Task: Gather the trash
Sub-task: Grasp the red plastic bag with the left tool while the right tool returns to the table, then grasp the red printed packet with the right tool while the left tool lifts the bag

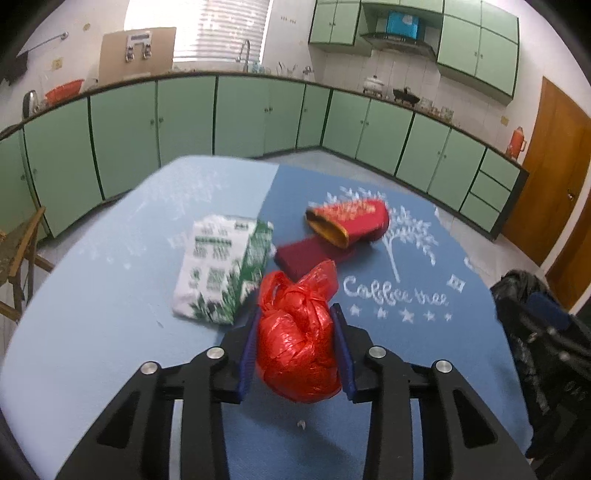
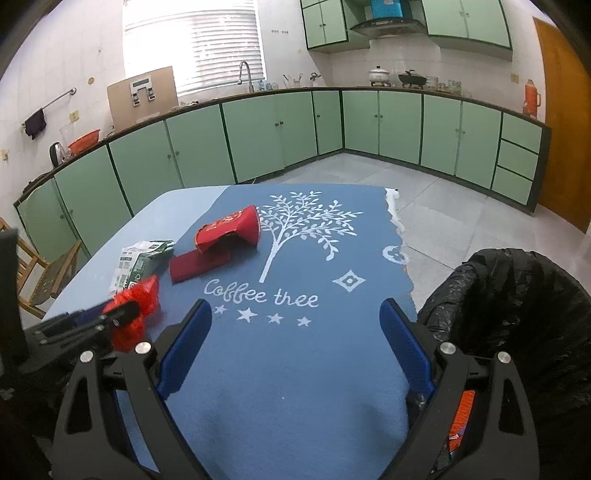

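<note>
Blue tablecloth (image 2: 295, 369), left jaws clamping knotted red bag (image 1: 297, 343), right jaws spread beside black-lined bin (image 2: 517, 314)

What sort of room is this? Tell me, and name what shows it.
A home kitchen, most likely: green cabinets run under a long counter, with a sink tap by the window, pots on a stove and a range hood above.

Daylight blows out the blinded window (image 2: 194, 48) (pure glare), edges bend fisheye-dark, left view motion-blurred.
</note>
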The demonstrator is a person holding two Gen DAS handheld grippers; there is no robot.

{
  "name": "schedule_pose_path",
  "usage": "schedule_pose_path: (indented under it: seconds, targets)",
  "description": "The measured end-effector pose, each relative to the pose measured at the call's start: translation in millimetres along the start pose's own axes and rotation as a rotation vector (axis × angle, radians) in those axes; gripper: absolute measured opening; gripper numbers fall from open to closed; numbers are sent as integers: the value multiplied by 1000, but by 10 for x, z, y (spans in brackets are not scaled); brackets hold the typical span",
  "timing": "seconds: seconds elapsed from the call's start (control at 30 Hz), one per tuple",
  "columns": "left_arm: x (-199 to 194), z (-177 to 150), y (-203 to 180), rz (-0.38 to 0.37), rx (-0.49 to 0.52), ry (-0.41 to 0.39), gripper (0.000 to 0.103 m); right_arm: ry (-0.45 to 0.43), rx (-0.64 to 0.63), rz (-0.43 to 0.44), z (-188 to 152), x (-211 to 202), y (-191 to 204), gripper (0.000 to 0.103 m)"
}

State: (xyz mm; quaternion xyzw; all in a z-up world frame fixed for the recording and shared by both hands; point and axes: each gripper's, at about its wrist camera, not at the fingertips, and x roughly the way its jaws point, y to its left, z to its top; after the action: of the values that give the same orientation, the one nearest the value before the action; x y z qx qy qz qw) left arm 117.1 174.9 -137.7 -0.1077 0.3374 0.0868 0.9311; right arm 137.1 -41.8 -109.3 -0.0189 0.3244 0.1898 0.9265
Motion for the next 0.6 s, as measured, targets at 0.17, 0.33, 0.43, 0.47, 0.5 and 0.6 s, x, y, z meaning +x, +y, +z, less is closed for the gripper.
schedule_pose_path:
  seconds: [0.17,0.33,0.43,0.47,0.5,0.6]
  targets:
    - [-79,184,39,1,-11,-44,36,-12,-6,13,75,61,65,89]
    - [-79,360,104,16,-17,-85,36,-25,-15,36,204,192,162,89]
    - [-52,469,162,31,-27,-107,36,-31,-20,58,307,315,229,89]
    - [-44,496,187,36,-31,-114,36,-33,-22,65,344,360,258,89]
    - [-27,538,216,46,-34,-124,36,-33,-25,73,384,422,294,89]
    - [20,602,275,64,-34,-139,36,-26,-40,91,478,616,402,89]
